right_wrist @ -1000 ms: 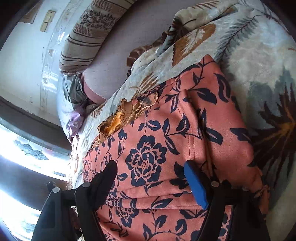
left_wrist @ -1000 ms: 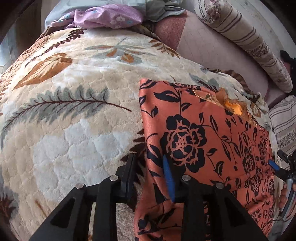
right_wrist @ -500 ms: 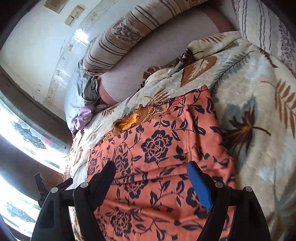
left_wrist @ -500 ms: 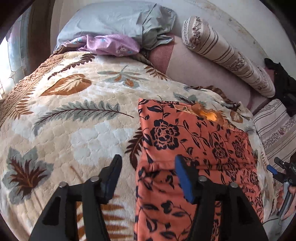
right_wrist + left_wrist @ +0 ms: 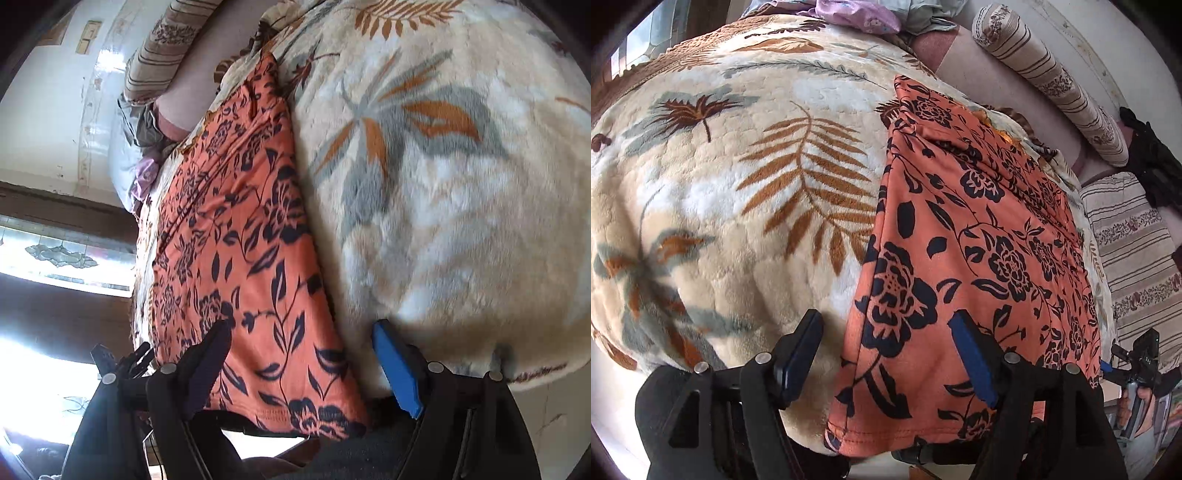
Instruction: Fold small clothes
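An orange garment with dark flowers [image 5: 979, 229] lies flat and long on a cream leaf-print blanket [image 5: 738, 184]; its hem hangs over the bed's near edge. My left gripper [image 5: 884, 321] hovers over the hem's left corner. Its jaws are opening, and the cloth's edge lies between them without either pad pressing on it. In the right wrist view, my right gripper [image 5: 301, 328] stands open over the garment's [image 5: 236, 236] right hem corner, one finger over cloth and the blue pad over the blanket [image 5: 443, 184]. Each gripper shows small in the other's view: the right gripper [image 5: 1134, 365] and the left gripper [image 5: 122, 362].
A striped bolster [image 5: 1052, 81] and a striped cushion [image 5: 1126, 251] lie along the bed's far and right sides. A purple cloth [image 5: 857, 14] and a grey pillow sit at the head. A dark bundle [image 5: 1152, 162] is at the right. A window [image 5: 62, 254] glares on the left.
Both grippers drew back along the garment from its collar end to the hem at the bed's near edge. The left gripper, nearly shut on the cloth's edge before, opened and let go.
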Motion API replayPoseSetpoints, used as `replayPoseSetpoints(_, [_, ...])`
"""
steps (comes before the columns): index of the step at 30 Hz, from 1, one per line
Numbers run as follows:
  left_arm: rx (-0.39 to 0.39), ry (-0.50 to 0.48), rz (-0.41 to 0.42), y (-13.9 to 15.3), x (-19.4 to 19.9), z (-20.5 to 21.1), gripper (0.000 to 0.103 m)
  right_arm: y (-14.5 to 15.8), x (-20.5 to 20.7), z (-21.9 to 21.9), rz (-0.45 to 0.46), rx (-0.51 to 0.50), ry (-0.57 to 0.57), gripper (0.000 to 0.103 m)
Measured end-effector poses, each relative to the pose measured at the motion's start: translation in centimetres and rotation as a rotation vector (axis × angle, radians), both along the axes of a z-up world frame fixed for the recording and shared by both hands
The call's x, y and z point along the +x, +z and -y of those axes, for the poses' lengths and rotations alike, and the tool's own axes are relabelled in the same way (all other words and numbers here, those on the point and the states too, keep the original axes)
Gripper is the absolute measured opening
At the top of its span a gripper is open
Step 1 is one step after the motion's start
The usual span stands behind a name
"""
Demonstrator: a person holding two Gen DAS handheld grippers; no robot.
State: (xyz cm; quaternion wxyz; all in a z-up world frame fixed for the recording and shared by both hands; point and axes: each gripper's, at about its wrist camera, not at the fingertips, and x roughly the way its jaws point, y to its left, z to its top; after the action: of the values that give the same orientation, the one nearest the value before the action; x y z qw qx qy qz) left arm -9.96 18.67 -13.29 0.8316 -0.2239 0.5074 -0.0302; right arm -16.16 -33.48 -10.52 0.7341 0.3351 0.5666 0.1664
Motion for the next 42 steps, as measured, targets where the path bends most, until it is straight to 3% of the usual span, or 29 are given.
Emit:
replayPoseSetpoints(2, [-0.034, 0.002, -0.006, 0.2, -0.4, 0.0, 0.073, -0.3, -0.5, -0.7, -0.007, 0.021, 0.028, 0.065])
replayPoseSetpoints(4, [-0.046, -0.007, -0.02, 0.3, -0.8, 0.0, 0.073, -1.1, -0.7, -1.1, -0.017, 0.01, 0.04, 0.059])
replayPoseSetpoints(8, [-0.019, -0.006, -0.068, -0.6, -1.1, 0.0, 0.068, -1.4, -1.4, -0.7, -0.007, 0.039, 0.016, 0.057])
replayPoseSetpoints(11, [0.029, -0.012, -0.09, -0.8, -1.3, 0.1, 0.045, -1.2, -1.7, -0.8, -0.007, 0.03, 0.022, 0.054])
replayPoseSetpoints(12, [0.045, -0.015, -0.106, -0.8, -1.4, 0.1, 0.028, -1.0, -1.7, -0.9, -0.01, 0.027, 0.022, 0.051])
replayPoseSetpoints(13, [0.049, -0.017, -0.115, -0.9, -1.5, 0.1, 0.022, -0.9, -1.8, -1.1, -0.009, 0.027, 0.023, 0.047])
replayPoseSetpoints(15, [0.05, -0.016, -0.112, -0.9, -1.9, 0.0, 0.022, -0.5, -2.0, -1.5, 0.001, 0.029, 0.032, 0.044])
replayPoseSetpoints(19, [0.053, -0.036, -0.083, -1.2, -2.4, 0.2, 0.04, -1.3, -1.5, -2.1, -0.025, 0.01, 0.031, 0.046])
replayPoseSetpoints(21, [0.086, -0.05, -0.084, -1.1, -2.3, 0.7, 0.04, -1.3, -1.3, -2.5, -0.02, 0.001, 0.043, 0.047])
replayPoseSetpoints(23, [0.112, -0.053, -0.088, -1.2, -2.2, 0.8, 0.025, -1.2, -1.2, -2.7, -0.02, -0.008, 0.055, 0.044])
replayPoseSetpoints(24, [0.111, -0.053, -0.086, -1.2, -2.1, 0.6, 0.008, -1.2, -1.3, -2.7, -0.025, -0.019, 0.057, 0.028])
replayPoseSetpoints(25, [0.073, -0.054, -0.076, -1.0, -2.3, 0.2, 0.006, -1.2, -1.3, -2.6, -0.026, -0.016, 0.05, 0.012])
replayPoseSetpoints(30, [0.027, -0.043, 0.026, 2.5, -2.9, -0.5, 0.006, 0.4, -1.8, -1.4, 0.03, 0.082, -0.006, 0.011])
replayPoseSetpoints(33, [0.053, -0.046, -0.003, 1.0, -2.2, -0.5, 0.009, -1.1, -1.3, -1.6, -0.017, 0.074, 0.017, 0.015])
replayPoseSetpoints(35, [0.073, -0.037, -0.069, -1.0, -1.9, -0.3, 0.019, -2.3, -1.4, -1.5, -0.047, 0.075, -0.009, 0.015])
replayPoseSetpoints(37, [0.062, -0.039, -0.039, -1.3, -2.2, 0.0, 0.031, -2.5, -1.6, -1.3, -0.04, 0.102, -0.022, 0.018])
replayPoseSetpoints(39, [0.068, -0.051, -0.035, -1.2, -2.2, 0.5, 0.035, -2.6, -1.6, -1.3, -0.041, 0.103, -0.015, 0.019])
replayPoseSetpoints(40, [0.088, -0.059, -0.044, -1.1, -2.0, 0.7, 0.026, -2.7, -1.5, -1.3, -0.046, 0.105, -0.009, 0.019])
replayPoseSetpoints(41, [0.111, -0.064, -0.049, -0.9, -1.9, 0.9, 0.01, -2.6, -1.3, -1.4, -0.046, 0.098, 0.003, 0.019])
replayPoseSetpoints(42, [0.094, -0.071, -0.046, -0.7, -1.8, 0.8, 0.005, -2.3, -1.3, -1.5, -0.039, 0.097, 0.009, 0.018])
